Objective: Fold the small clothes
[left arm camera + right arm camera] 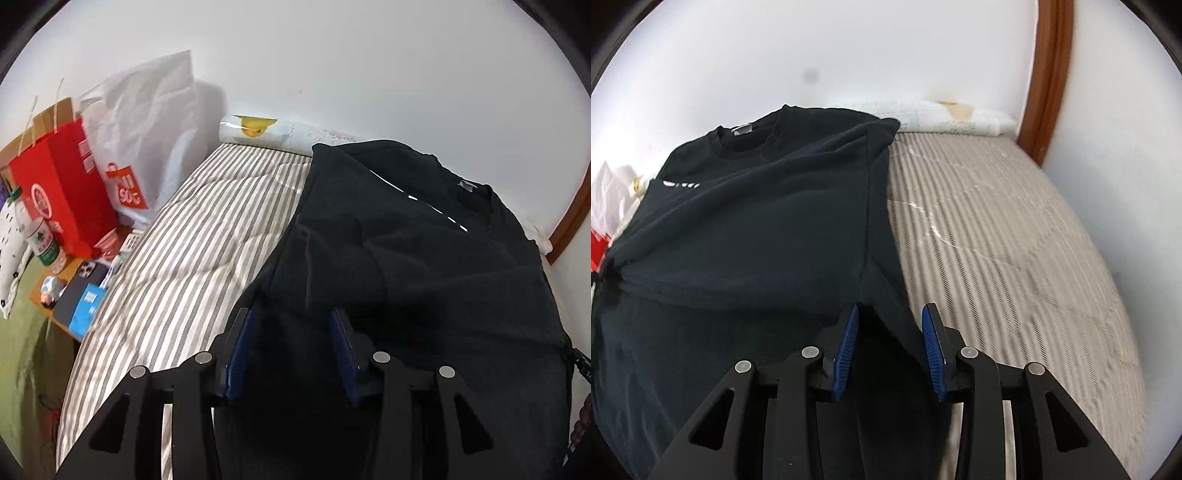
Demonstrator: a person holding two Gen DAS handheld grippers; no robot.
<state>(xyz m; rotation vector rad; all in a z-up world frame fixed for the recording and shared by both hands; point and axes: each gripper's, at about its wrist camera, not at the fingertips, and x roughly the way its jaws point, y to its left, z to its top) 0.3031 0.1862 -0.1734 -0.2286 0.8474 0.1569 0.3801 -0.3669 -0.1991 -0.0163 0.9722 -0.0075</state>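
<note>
Black T-shirt [406, 251] lies on the striped mattress [177, 258], my left gripper [291, 325] and right gripper [890, 317] both spread wide over its near corners, so I'd pinch both evenly before folding.

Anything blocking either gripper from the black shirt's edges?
Nothing visible. The left gripper and the right gripper are both open, each with the black shirt fabric already between its pads, over the striped mattress. The red bag stands off to the side.
</note>
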